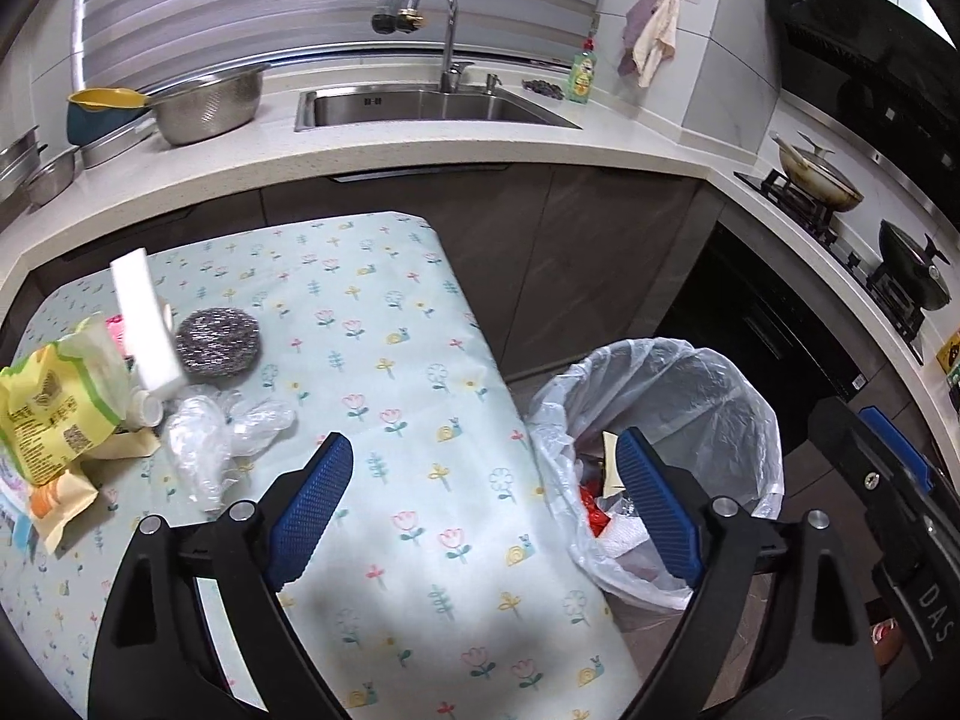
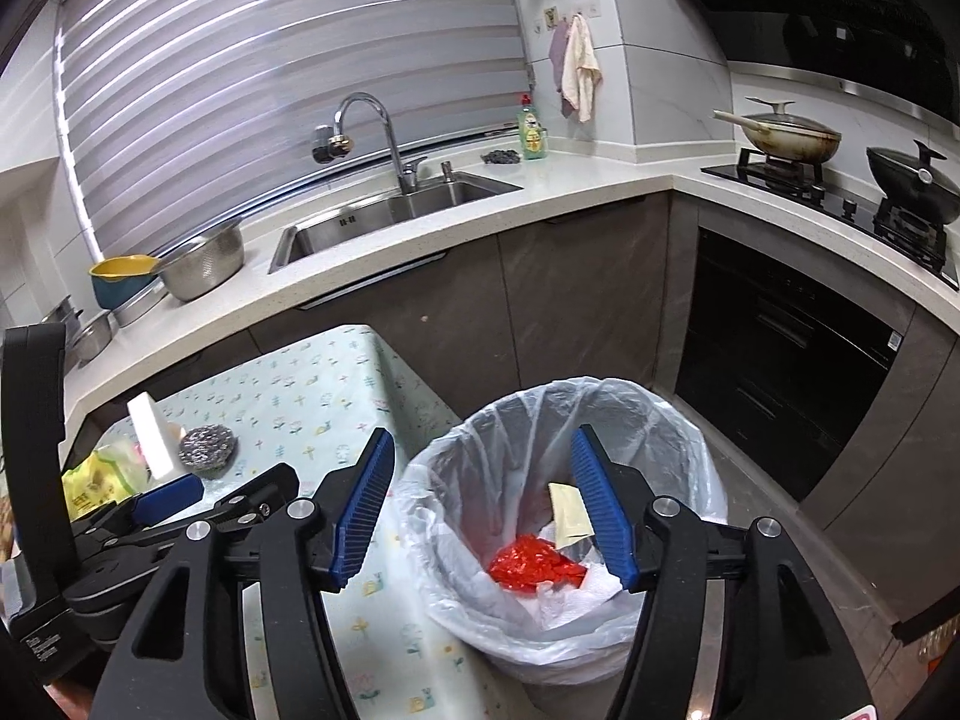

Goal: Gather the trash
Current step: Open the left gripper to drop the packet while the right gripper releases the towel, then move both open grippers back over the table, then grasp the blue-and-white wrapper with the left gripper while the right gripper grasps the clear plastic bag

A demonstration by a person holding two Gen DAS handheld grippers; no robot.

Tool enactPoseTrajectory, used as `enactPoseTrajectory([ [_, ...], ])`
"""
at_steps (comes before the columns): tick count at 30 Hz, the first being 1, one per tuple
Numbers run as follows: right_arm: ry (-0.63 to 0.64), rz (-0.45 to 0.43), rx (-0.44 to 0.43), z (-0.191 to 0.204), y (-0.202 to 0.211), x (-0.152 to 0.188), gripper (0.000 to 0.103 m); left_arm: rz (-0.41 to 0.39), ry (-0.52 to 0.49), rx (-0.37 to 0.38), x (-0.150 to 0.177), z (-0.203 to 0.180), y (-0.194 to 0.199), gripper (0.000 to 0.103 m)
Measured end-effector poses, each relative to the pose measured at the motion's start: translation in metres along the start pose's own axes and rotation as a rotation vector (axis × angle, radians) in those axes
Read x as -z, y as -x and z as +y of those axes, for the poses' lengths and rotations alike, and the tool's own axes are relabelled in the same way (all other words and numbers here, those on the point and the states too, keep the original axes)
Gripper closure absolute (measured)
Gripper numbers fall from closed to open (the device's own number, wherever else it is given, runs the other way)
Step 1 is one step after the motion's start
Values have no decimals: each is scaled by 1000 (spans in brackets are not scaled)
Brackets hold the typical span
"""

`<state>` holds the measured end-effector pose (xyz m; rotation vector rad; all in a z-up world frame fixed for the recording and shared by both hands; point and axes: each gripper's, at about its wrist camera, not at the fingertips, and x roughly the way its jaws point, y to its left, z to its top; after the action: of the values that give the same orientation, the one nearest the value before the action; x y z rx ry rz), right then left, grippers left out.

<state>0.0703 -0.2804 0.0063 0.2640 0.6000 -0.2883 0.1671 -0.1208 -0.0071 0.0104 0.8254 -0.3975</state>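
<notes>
Trash sat in two places: some already in the lined bin (image 2: pixel 558 540), the rest piled at the left edge of the table (image 1: pixel 384 324). Right gripper (image 2: pixel 486 516) was spread, nothing between the blue pads, hanging over the bin mouth at lower centre of the right wrist view. Below it inside the bin lay a red crumpled wrapper (image 2: pixel 534 564), white paper (image 2: pixel 576 594) and a pale yellow packet (image 2: pixel 567 513) against the liner. Left gripper (image 1: pixel 486 516) was spread wide too, empty, straddling the table edge and the bin rim (image 1: pixel 750 396) at lower centre of its own view; the right gripper's body showed at that frame's lower right.

Leftover pile, left side of the left wrist view: clear crumpled plastic (image 1: pixel 222 438), a yellow-green snack bag (image 1: pixel 54 408), a white sponge block (image 1: pixel 147 324) standing tilted, a steel wool scrubber (image 1: pixel 219 339) just beside it. Tablecloth was floral, pale green.

Upper frame: sink (image 1: pixel 420 108) with faucet (image 1: pixel 438 18), steel colander (image 1: pixel 207 105) upper left, green dish soap bottle (image 1: pixel 582 75), cloths hanging on the wall (image 1: pixel 654 39). Two pans on the stove (image 1: pixel 864 228) at right.
</notes>
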Motion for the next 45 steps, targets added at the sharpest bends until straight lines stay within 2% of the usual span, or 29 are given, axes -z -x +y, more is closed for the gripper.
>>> enactPoseTrajectory([
  [6, 44, 11, -50, 31, 3, 6, 43, -15, 54, -35, 3, 33, 14, 17],
  [15, 101, 51, -132, 82, -1, 22, 43, -38, 139, -126, 14, 92, 38, 16],
  [26, 185, 106, -215, 150, -12, 45, 43, -37, 294, -254, 40, 187, 63, 16],
  [34, 227, 159, -262, 194, -30, 64, 43, -20, 366, -344, 60, 248, 74, 16],
  [45, 233, 245, -272, 236, -76, 83, 43, 18, 490, -429, 87, 326, 77, 16],
])
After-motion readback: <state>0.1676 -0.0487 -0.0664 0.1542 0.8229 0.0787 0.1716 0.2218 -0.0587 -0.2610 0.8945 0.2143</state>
